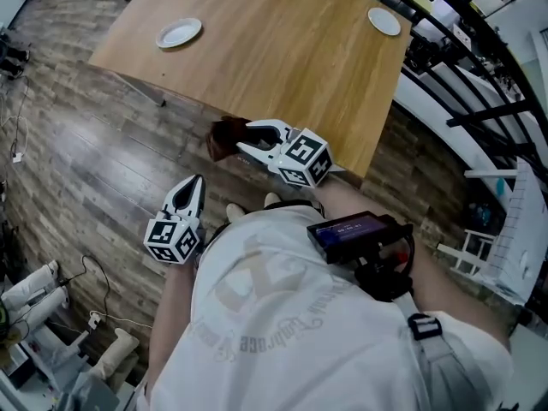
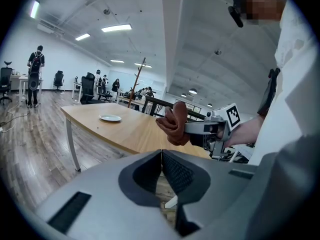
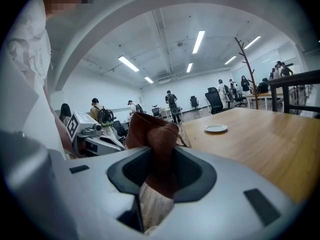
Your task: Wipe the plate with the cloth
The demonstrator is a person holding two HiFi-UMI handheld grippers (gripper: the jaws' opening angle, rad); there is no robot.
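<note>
A crumpled reddish-brown fabric cloth sits bunched, clamped in the right gripper (at the near edge of the wooden table). One small round white plate lies flat far left, a second white plate far right.

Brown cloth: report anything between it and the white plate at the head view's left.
Nothing visible: only bare light wooden tabletop lies between the brown cloth in the right gripper and that round white plate.

Soft, nubby brown fabric forms the cloth; the right gripper is matt grey plastic. The table shows smooth, satin-finished wood; the white plate near its far-left corner looks glossy, possibly glazed ceramic.
</note>
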